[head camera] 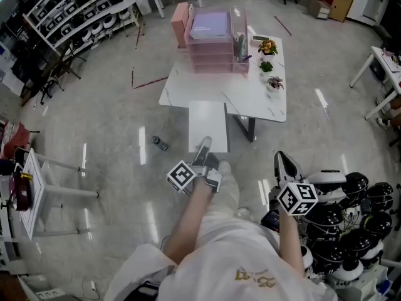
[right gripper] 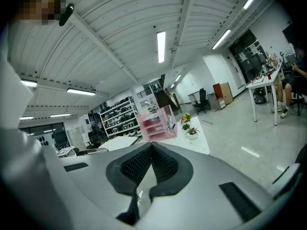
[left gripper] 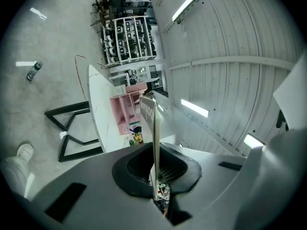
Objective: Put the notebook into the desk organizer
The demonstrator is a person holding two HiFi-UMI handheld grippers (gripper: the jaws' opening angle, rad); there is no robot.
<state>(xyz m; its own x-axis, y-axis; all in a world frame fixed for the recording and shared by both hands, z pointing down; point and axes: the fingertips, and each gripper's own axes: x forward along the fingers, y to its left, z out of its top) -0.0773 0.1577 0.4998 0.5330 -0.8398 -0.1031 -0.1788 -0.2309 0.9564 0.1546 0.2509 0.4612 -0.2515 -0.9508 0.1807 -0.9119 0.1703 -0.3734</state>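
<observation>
My left gripper point(head camera: 203, 157) is shut on a white notebook point(head camera: 208, 125), which sticks out flat ahead of it over the floor, short of the table. In the left gripper view the notebook point(left gripper: 156, 133) stands edge-on between the pads point(left gripper: 144, 164). The pink desk organizer point(head camera: 210, 39) with stacked trays sits at the far end of the white marble-pattern table point(head camera: 250, 99); it also shows as the organizer point(left gripper: 125, 110) and the organizer point(right gripper: 156, 123). My right gripper point(head camera: 285, 165) hangs at the right, shut with nothing between its jaws point(right gripper: 151, 145).
Three small potted plants point(head camera: 268, 64) line the table's right side. A bottle point(head camera: 159, 143) lies on the floor at the left. Black-and-white helmets point(head camera: 351, 218) are piled at the lower right. A small white table point(head camera: 37, 180) stands left, with shelving point(head camera: 81, 11) beyond it.
</observation>
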